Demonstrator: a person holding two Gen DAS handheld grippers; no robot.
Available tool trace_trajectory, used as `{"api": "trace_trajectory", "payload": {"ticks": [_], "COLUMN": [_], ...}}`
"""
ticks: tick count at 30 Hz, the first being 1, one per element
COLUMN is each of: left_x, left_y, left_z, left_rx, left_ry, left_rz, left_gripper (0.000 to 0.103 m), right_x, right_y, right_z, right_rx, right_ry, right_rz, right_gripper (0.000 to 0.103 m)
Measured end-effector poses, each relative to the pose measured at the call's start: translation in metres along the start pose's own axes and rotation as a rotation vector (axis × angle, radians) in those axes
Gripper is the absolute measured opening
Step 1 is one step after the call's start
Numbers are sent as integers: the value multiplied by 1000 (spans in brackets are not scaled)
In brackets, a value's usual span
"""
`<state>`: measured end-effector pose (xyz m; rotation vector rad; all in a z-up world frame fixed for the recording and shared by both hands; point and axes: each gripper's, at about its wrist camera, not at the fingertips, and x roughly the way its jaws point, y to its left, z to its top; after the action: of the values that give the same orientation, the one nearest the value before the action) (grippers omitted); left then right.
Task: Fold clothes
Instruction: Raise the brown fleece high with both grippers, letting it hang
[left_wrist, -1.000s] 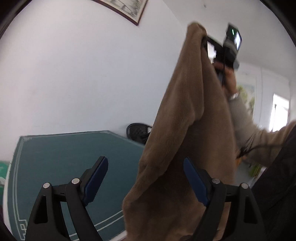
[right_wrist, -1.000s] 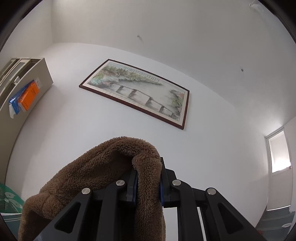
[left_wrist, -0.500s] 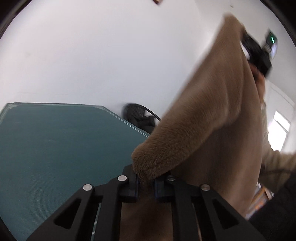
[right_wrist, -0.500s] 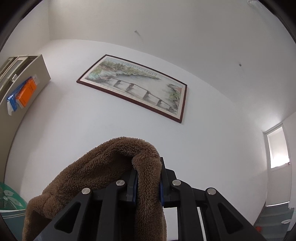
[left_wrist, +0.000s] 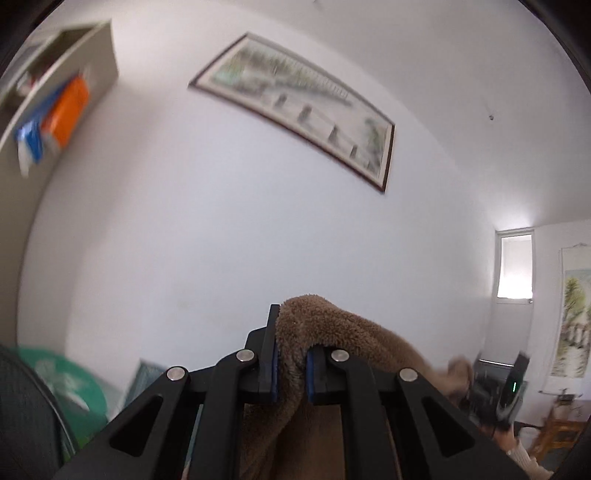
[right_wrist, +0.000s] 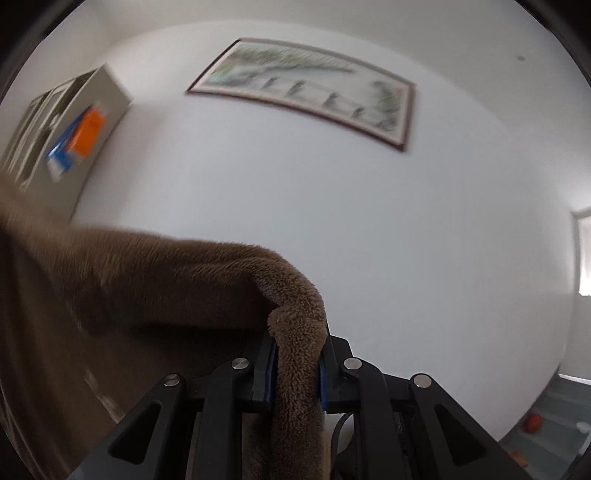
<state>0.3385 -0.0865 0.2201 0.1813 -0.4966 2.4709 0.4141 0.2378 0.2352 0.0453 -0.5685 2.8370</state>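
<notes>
Left wrist view: the fleece (left_wrist: 314, 332) hangs in the air, clamped in the left tongs (left_wrist: 290, 363); right tongs (right_wrist: 295, 369) likewise grip another edge. Keep both grips firm, spread the tongs level, pull the edge taut before lowering.

brown garment (right_wrist: 295, 314) fluffy matt fleece; left gripper (left_wrist: 290, 363) matt black plastic, metal rivets.

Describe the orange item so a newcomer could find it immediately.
Start at the long framed painting on the white wall, then look left to the beige cabinet. The orange box hangs on its side, the only bright orange thing, beside blue packets.
</notes>
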Motion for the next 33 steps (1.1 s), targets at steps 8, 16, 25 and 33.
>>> {"api": "trace_trajectory", "payload": {"ticks": [8, 16, 25, 33], "left_x": [-51, -40, -33, -36], "left_y": [-44, -47, -37, -19], "left_z": [80, 111, 115, 112], "left_rx": [223, 267, 266, 234], "left_ry": [-192, -180, -140, -127], "left_rz": [73, 132, 115, 127], "left_gripper": [12, 12, 12, 13], "right_x": [-36, -50, -60, -61], "right_y": [4, -15, -28, -19], "right_z": [5, 11, 43, 59], "right_rx": [44, 135, 101, 87], "right_ry": [-77, -99, -268, -341], "right_rz": [-7, -61, -290, -339], "right_gripper": [16, 16, 16, 16]}}
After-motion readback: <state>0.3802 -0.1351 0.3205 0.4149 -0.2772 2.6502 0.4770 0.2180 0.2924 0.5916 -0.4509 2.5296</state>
